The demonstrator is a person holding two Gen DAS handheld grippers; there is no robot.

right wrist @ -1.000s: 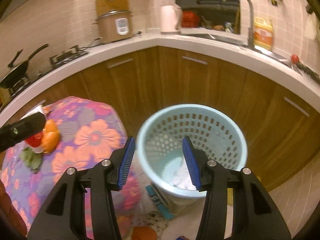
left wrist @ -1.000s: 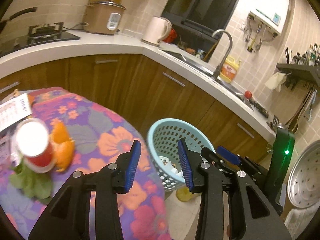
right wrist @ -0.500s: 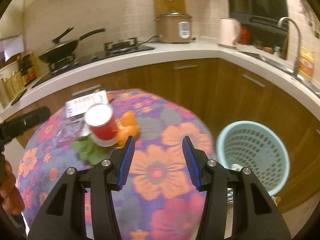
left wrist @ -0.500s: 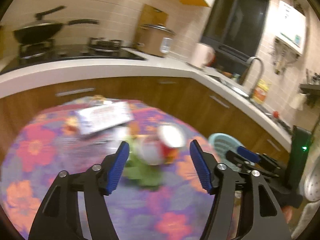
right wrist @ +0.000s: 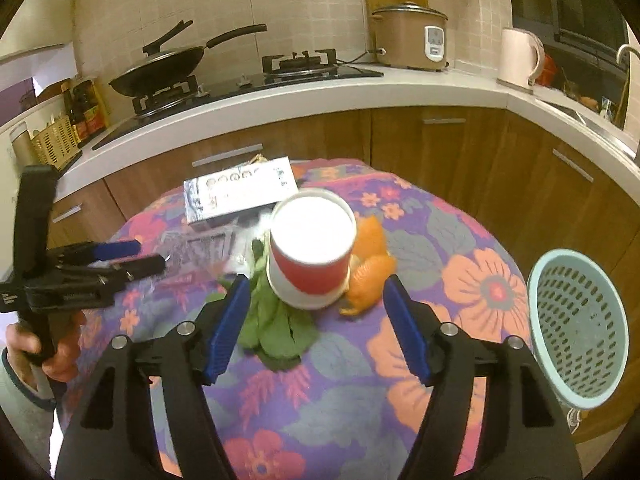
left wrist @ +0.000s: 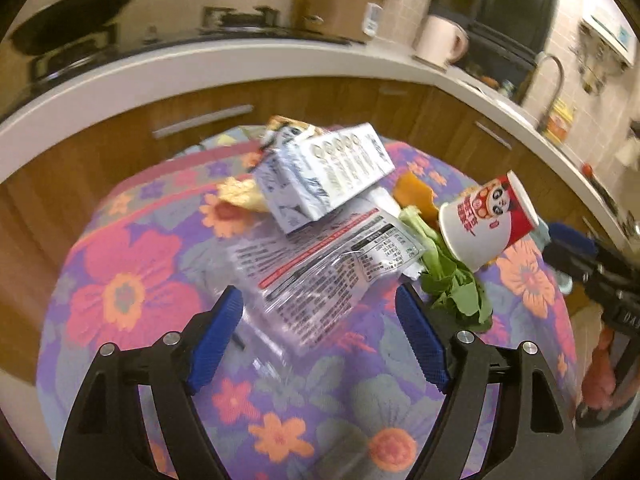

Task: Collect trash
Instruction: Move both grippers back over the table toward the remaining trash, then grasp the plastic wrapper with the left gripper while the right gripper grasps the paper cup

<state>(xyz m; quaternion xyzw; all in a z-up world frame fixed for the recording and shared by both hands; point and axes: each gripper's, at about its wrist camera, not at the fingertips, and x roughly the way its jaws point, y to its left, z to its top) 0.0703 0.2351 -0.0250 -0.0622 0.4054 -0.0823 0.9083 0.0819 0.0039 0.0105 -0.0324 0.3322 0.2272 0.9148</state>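
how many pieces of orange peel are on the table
2, as far as shows. In the right wrist view one orange peel lies behind the red and white paper cup, the other beside its base. More may hide under the cup or the leafy greens.

A home kitchen: a wok (right wrist: pixel 160 70) sits on a gas stove (right wrist: pixel 304 65), a rice cooker (right wrist: pixel 410 36) and kettle (right wrist: pixel 520 57) stand on the white counter (right wrist: pixel 400 88) above wooden cabinets (right wrist: pixel 440 140), with tiled walls (right wrist: pixel 300 0).

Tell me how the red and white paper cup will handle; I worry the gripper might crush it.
The cup looks like thin paper and seems empty, so probably light and easily dented by a hard squeeze. It leans on the greens and orange peel, so a nudge may tip it. Being round, it would likely roll.
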